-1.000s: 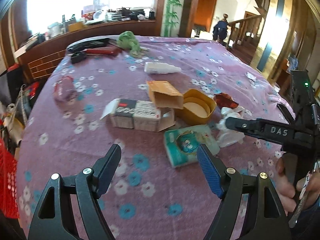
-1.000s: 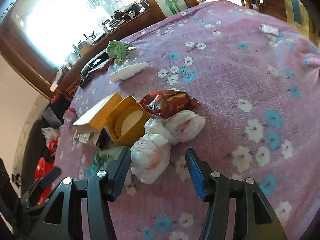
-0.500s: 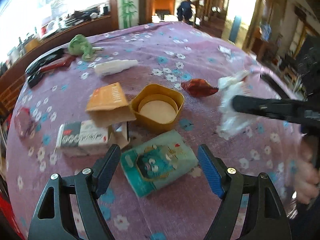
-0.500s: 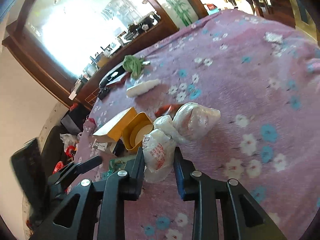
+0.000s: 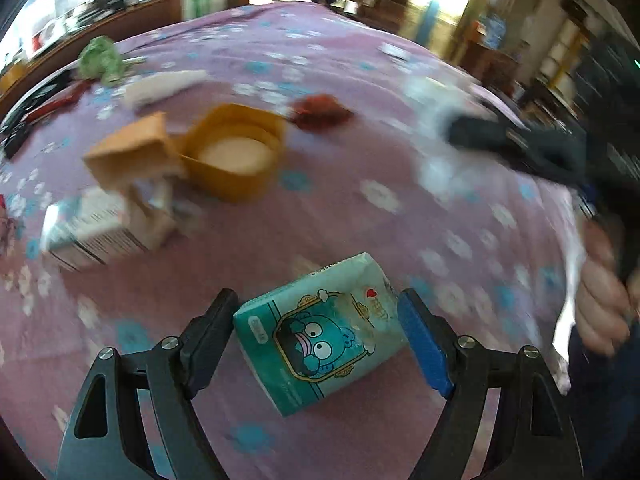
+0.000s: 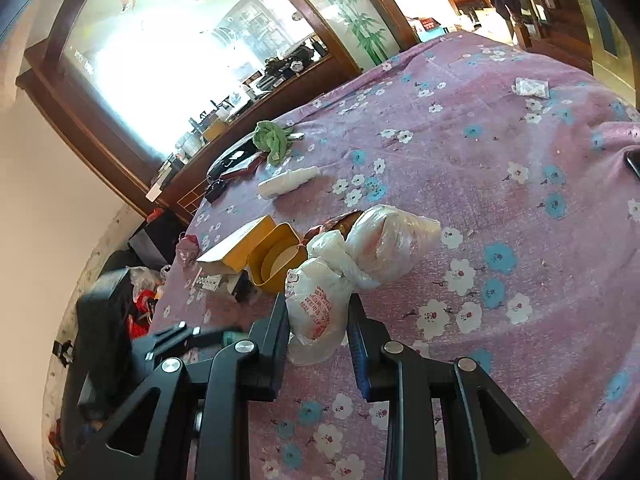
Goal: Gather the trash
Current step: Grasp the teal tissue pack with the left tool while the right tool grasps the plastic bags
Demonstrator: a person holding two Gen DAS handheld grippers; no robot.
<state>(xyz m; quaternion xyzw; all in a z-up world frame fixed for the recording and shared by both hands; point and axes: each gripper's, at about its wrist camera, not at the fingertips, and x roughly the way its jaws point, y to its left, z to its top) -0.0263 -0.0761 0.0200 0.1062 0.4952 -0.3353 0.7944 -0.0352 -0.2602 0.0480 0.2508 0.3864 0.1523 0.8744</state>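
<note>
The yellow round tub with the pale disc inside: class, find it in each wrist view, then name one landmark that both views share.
Left wrist view: yellow tub sits upper left of centre, right of the tan box flap.
Right wrist view: it lies left of centre, beside the white plastic bag.
Shared landmark: green cloth at the table's far side.

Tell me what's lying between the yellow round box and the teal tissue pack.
Only bare flowered cloth separates the yellow round box from the teal tissue pack, seen in the left wrist view.
</note>
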